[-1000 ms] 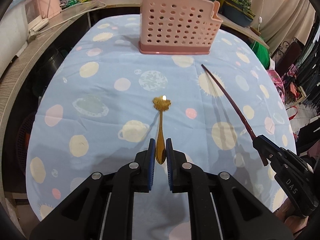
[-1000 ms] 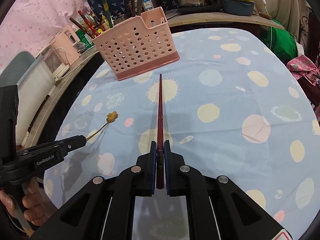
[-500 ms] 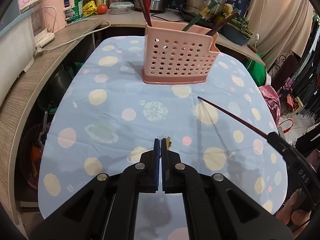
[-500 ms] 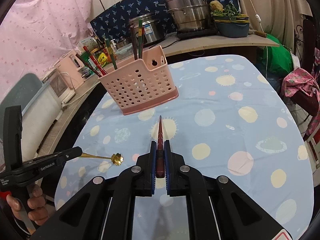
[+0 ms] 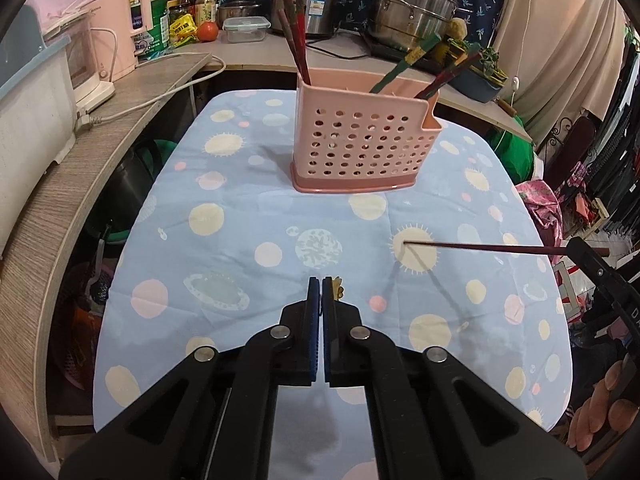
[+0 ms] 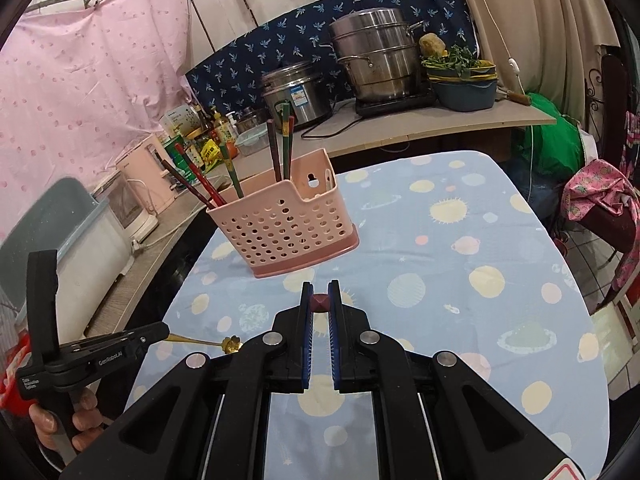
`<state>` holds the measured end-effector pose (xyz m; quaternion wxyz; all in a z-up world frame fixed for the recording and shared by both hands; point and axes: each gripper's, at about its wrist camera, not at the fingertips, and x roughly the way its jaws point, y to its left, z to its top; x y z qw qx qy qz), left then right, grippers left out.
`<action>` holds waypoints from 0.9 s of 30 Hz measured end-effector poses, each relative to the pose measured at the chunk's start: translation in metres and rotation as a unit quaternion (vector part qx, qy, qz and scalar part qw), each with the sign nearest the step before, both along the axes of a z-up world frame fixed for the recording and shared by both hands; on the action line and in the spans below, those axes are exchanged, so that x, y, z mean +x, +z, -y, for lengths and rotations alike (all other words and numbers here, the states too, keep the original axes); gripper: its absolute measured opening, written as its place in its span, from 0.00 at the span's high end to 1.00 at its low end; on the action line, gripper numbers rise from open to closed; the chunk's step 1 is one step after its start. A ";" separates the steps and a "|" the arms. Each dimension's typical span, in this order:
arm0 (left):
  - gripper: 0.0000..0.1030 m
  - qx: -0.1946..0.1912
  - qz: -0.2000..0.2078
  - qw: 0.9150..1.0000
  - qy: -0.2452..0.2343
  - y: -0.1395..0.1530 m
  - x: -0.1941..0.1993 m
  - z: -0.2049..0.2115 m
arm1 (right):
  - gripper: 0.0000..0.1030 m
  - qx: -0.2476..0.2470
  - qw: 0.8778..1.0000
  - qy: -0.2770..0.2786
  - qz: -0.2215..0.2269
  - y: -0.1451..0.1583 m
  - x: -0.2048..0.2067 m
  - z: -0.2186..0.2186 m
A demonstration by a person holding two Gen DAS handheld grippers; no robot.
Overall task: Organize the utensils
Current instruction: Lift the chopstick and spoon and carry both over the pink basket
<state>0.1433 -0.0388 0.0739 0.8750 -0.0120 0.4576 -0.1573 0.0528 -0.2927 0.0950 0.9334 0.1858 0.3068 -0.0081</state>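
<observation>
A pink perforated utensil holder (image 5: 360, 140) stands at the far middle of the table and holds several chopsticks; it also shows in the right wrist view (image 6: 286, 228). My left gripper (image 5: 321, 292) is shut on a gold flower-headed spoon (image 6: 228, 344), held above the table; only its head (image 5: 338, 289) peeks past the fingers. My right gripper (image 6: 320, 300) is shut on a dark red chopstick (image 6: 320, 302), seen end-on. In the left wrist view that chopstick (image 5: 480, 246) points left in the air from the right gripper (image 5: 576, 250).
The table wears a blue cloth with planets (image 5: 240, 248). A wooden counter (image 5: 72, 184) curves along the left with appliances and a cord. Steel pots (image 6: 376, 64) and a blue basin (image 6: 464, 92) stand on the back counter. Clothes hang at the right.
Both grippers have lifted their utensils off the table and risen. The spoon and chopstick now hang in the air, and the chopstick points more level towards the holder.
</observation>
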 end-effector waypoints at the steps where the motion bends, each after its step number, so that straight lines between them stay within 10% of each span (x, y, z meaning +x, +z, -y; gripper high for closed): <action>1: 0.99 -0.001 0.003 1.000 0.000 0.003 0.001 0.000 | 0.93 0.002 1.000 0.000 0.002 0.002 0.001 0.001; 27: 0.99 -0.014 0.078 0.997 0.003 0.072 0.038 0.004 | 0.93 0.003 0.996 -0.014 0.087 0.067 0.031 0.020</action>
